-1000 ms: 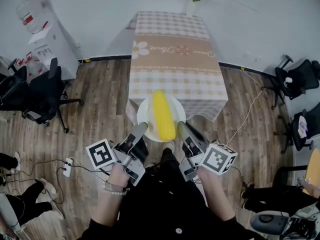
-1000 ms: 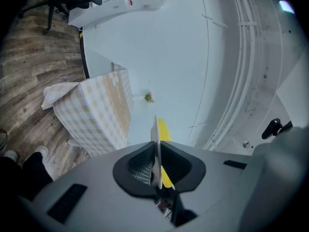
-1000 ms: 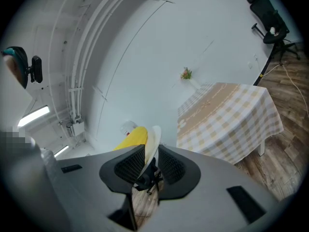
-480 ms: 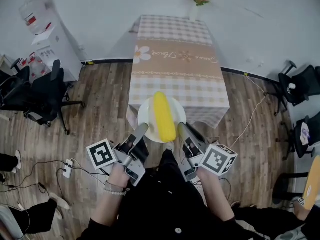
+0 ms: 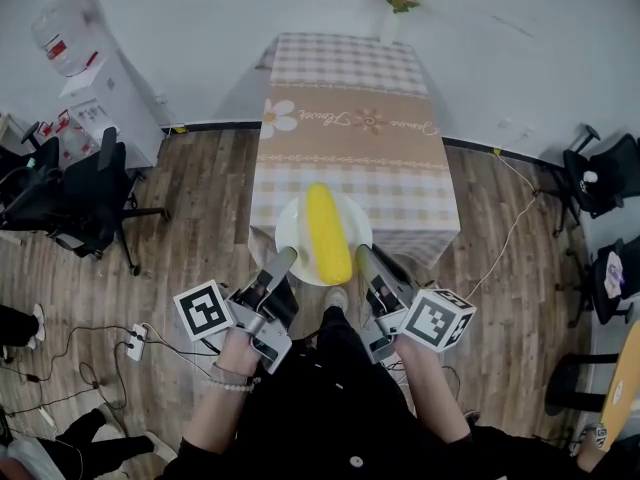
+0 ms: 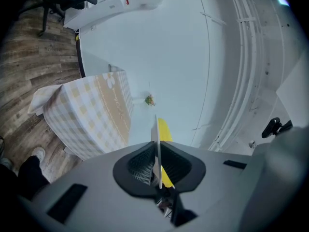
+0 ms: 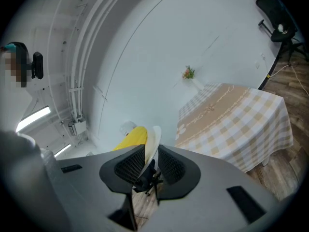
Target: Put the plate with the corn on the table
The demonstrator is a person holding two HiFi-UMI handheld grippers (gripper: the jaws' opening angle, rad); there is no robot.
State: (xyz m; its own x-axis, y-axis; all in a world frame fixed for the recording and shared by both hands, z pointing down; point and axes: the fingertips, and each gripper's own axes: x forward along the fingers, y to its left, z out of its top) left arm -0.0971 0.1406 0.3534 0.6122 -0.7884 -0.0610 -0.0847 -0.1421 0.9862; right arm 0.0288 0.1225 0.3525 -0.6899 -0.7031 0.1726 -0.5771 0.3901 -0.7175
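Now, the plate (image 5: 291, 230) hangs just short of the table's (image 5: 350, 158) near edge, the left gripper (image 5: 284, 257) and right gripper (image 5: 362, 256) each clamped on its rim. The corn (image 5: 327, 230) lies loose on top, so uneven hands could roll it off.

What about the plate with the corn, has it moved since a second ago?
Yes. The plate with the corn has moved forward, toward the table; it overlaps more of the table's near end than before.
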